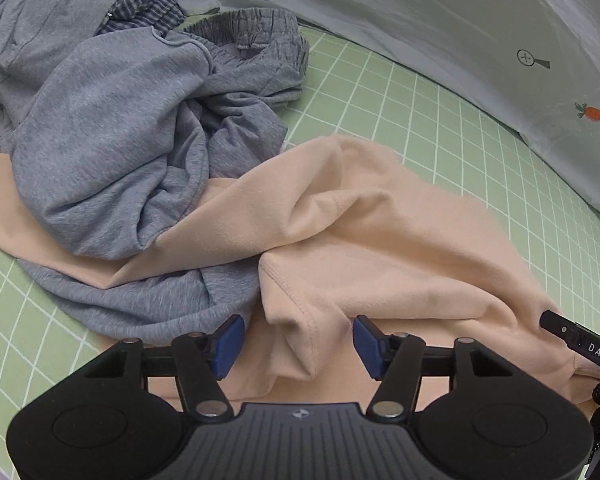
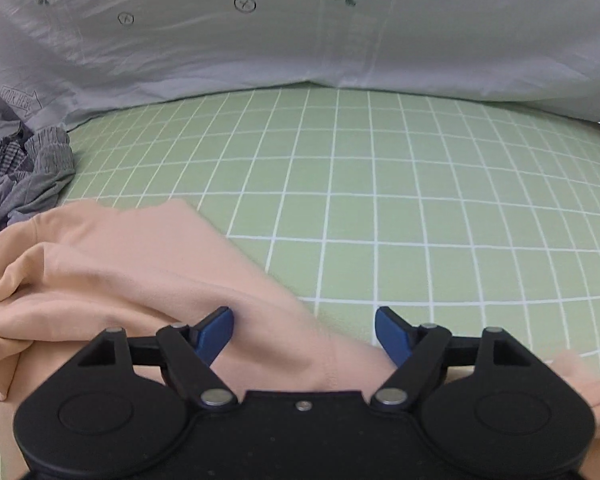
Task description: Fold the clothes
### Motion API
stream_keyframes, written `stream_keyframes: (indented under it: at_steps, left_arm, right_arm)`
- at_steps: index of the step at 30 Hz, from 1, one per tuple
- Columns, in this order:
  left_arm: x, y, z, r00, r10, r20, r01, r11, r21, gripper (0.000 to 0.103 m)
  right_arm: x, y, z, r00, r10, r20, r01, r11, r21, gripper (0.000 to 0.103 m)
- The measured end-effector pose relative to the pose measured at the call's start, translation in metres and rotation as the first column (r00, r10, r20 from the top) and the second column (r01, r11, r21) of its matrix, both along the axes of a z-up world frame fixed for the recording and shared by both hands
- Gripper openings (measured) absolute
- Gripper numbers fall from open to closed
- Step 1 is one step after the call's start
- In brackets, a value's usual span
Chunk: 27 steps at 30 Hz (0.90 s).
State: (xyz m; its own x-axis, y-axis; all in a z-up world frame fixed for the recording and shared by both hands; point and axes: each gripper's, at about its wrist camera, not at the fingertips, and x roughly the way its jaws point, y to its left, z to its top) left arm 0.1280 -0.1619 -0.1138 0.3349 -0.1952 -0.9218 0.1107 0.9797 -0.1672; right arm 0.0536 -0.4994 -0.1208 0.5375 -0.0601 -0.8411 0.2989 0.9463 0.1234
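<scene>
Both your grippers, left (image 1: 299, 346) and right (image 2: 304, 336), hang with jaws apart over the peach garment (image 1: 380, 240), ready to pinch its hem for folding.

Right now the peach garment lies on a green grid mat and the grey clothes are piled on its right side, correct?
Not quite. The grey clothes are piled on the left side of the peach garment, as the left wrist view shows. It does lie on the green grid mat.

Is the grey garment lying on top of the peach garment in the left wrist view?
Yes, the crumpled grey garment lies over the left part of the peach garment, which shows on both sides of it.
</scene>
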Motion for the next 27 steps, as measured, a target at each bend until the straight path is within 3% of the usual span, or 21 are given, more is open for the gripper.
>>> stream_keyframes:
  at_steps: [1,2,3,5,6,9,11,14,16,18,19,21,24,27]
  left_arm:
    - [0.004,0.0,-0.004,1.0,-0.008,-0.01,0.008,1.0,-0.004,0.028]
    - [0.008,0.0,-0.008,1.0,-0.012,-0.018,0.012,1.0,-0.008,0.017]
    - [0.012,-0.001,-0.011,1.0,-0.007,-0.021,0.007,1.0,-0.014,0.013]
    - [0.02,-0.003,-0.015,1.0,-0.014,-0.015,0.014,1.0,-0.017,0.01]
    - [0.025,-0.006,-0.015,1.0,-0.024,-0.007,0.024,1.0,-0.017,0.008]
    - [0.044,-0.016,-0.013,0.997,-0.065,0.029,0.066,0.997,-0.042,0.008]
    - [0.057,-0.026,-0.009,0.993,-0.102,0.058,0.106,0.991,-0.079,0.015]
    - [0.064,-0.042,0.007,0.981,-0.15,0.124,0.161,0.983,-0.088,0.03]
    - [0.063,-0.047,0.019,0.973,-0.152,0.175,0.165,0.984,-0.065,0.061]
    - [0.058,-0.041,0.027,0.969,-0.109,0.222,0.118,0.993,-0.031,0.071]
    - [0.057,-0.037,0.029,0.967,-0.085,0.239,0.09,0.996,-0.01,0.074]
    - [0.06,-0.026,0.023,0.971,-0.027,0.236,0.013,0.998,0.061,0.081]
    - [0.071,-0.007,0.009,0.98,0.062,0.191,-0.095,0.982,0.165,0.083]
    - [0.083,0.009,-0.005,0.984,0.116,0.136,-0.138,0.978,0.158,0.085]
  right_arm:
    - [0.004,0.002,-0.003,1.0,0.016,-0.016,-0.016,1.0,0.003,0.076]
    - [0.007,0.003,-0.006,0.999,0.035,-0.028,-0.035,0.999,0.009,0.067]
    - [0.01,0.003,-0.007,0.998,0.057,-0.038,-0.057,0.998,0.018,0.051]
    - [0.017,0.001,-0.007,0.994,0.1,-0.05,-0.099,0.995,0.034,0.032]
    - [0.021,0.001,-0.006,0.992,0.12,-0.048,-0.119,0.993,0.027,0.017]
    - [0.038,-0.001,0.003,0.986,0.168,-0.02,-0.169,0.983,-0.076,0.013]
    - [0.061,-0.011,0.012,0.988,0.152,0.005,-0.148,0.968,-0.204,0.013]
    - [0.098,-0.035,0.023,0.997,0.047,0.059,-0.025,0.945,-0.326,0.014]
    - [0.111,-0.045,0.031,0.996,-0.025,0.082,0.055,0.925,-0.376,0.026]
    - [0.115,-0.051,0.038,0.992,-0.08,0.097,0.113,0.909,-0.402,0.052]
    - [0.109,-0.05,0.039,0.992,-0.078,0.1,0.11,0.917,-0.384,0.057]
    - [0.094,-0.048,0.041,0.992,-0.071,0.1,0.101,0.934,-0.344,0.079]
    - [0.058,-0.037,0.032,0.996,-0.074,0.04,0.082,0.951,-0.299,0.081]
    - [0.024,-0.024,0.018,0.993,-0.116,-0.029,0.105,0.959,-0.263,0.081]
